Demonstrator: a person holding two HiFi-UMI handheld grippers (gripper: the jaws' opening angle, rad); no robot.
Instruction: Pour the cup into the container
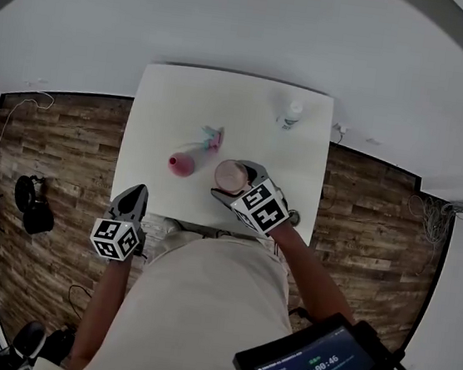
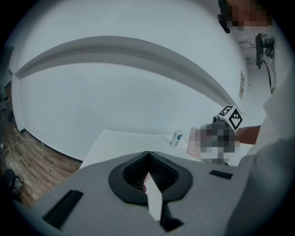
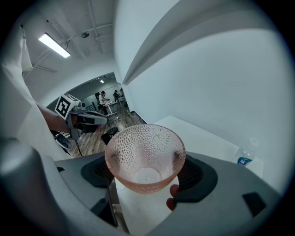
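1. Gripping a pink dimpled cup (image 3: 145,154) between its two jaws, the right gripper (image 1: 236,185) holds it above the near edge of the white desk (image 1: 174,106). One jaw presses on each side of the cup's wall.
2. The cup's mouth faces the right gripper view's camera, and its clear bottom shows through.
3. The left gripper (image 1: 132,199) is off the desk, just beside its near left corner and over the person's lap. Its jaws are closed together with nothing between them.
4. A second pink vessel (image 1: 182,164) sits on the desk just left of the cup and apart from it. Its form cannot be made out.
5. A small blue and pink item (image 1: 212,138) lies just behind that vessel. Whether the two touch cannot be told.
6. A small clear bottle (image 1: 289,114) with a blue label stands near the far right corner of the desk, well apart from the cup.
7. The desk stands on a wood-plank floor (image 1: 61,142), against a white wall.
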